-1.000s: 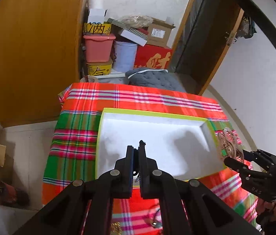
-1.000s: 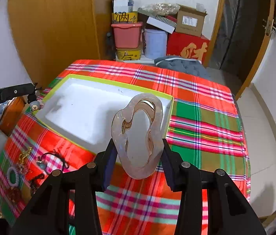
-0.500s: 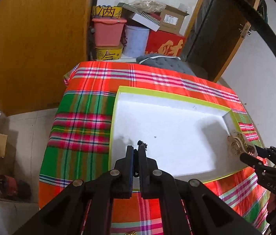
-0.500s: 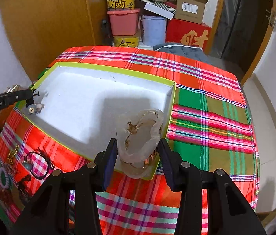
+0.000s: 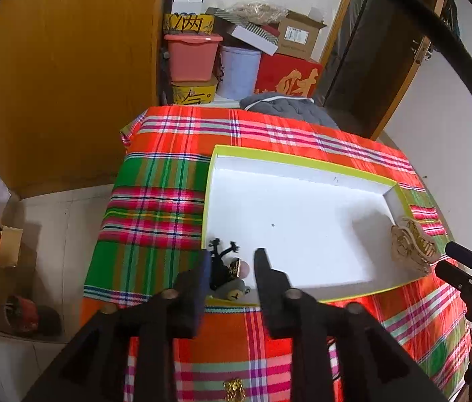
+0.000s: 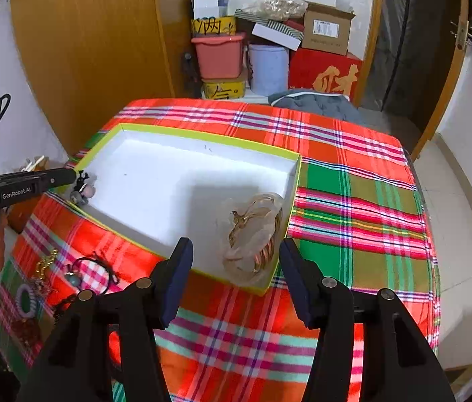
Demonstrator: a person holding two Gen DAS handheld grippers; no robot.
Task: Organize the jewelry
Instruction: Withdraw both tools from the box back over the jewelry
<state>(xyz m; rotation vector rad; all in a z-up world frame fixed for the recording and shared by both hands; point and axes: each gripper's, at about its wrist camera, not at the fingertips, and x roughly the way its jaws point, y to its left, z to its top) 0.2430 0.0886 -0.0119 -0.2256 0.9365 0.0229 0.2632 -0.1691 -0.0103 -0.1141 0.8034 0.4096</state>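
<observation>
A white tray with a lime-green rim [image 5: 296, 162] [image 6: 202, 139] lies on the plaid cloth. My left gripper [image 5: 232, 261] is open over its near left corner; a small black charm piece [image 5: 224, 273] lies between the fingers in the tray, and shows in the right wrist view [image 6: 81, 189]. My right gripper [image 6: 234, 251] is open at the near right corner; a translucent pink hair claw [image 6: 252, 238] lies in the tray just ahead of it, and it also shows in the left wrist view [image 5: 410, 248].
Loose jewelry lies on the cloth left of the tray: a black cord necklace [image 6: 97, 269], a gold piece [image 6: 45, 264], a green ring ornament [image 6: 26, 299]. A gold charm [image 5: 234, 387] lies near the front edge. Boxes and bins [image 6: 222, 57] stand behind the table.
Both grippers lowered to the tray and opened. The left let go of the black charm piece and the right let go of the hair claw; both pieces now lie in the tray.
</observation>
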